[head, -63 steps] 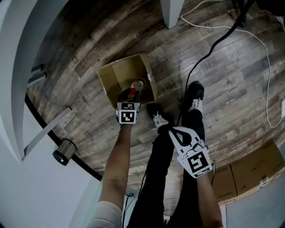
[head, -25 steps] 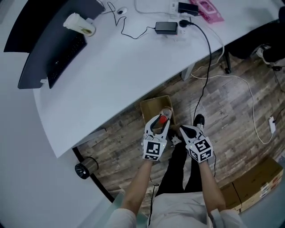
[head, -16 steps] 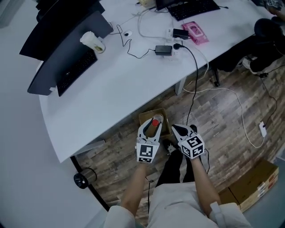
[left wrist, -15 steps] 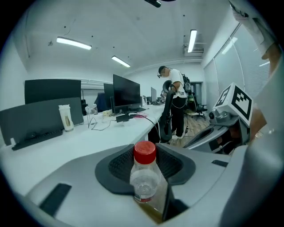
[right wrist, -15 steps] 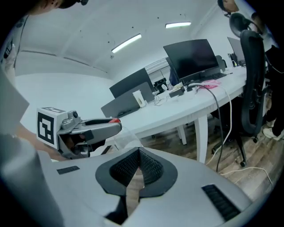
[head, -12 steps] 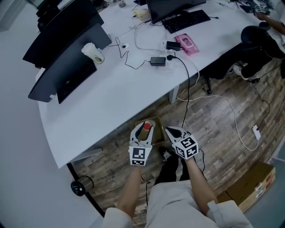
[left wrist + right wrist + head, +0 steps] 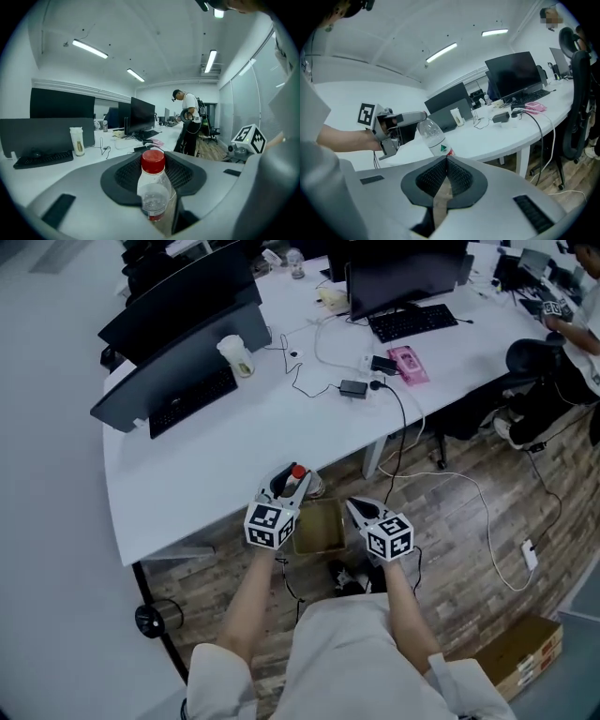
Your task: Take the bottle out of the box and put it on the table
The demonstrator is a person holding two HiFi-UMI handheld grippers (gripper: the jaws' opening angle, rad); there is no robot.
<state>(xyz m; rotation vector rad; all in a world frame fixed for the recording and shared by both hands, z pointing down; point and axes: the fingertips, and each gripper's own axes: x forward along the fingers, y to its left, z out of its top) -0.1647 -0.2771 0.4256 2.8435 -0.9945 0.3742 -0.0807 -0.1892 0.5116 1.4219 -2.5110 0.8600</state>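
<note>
bottle [image 7: 292, 484]: risen clear of cardboard box [image 7: 319, 527], now by tabletop [image 7: 225, 442] edge | left tongs [image 7: 284, 478], right tongs [image 7: 353, 506]: both lifted from floor level

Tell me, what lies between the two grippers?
In the head view, the open cardboard box on the floor below shows between left gripper and right gripper.

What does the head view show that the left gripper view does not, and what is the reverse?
Only the head view shows the cardboard box, which stands on the floor below the grippers. Only the left gripper view shows the ceiling lights. Both show the red-capped bottle held in the left gripper, the white table and the cup beside the monitors.
</note>
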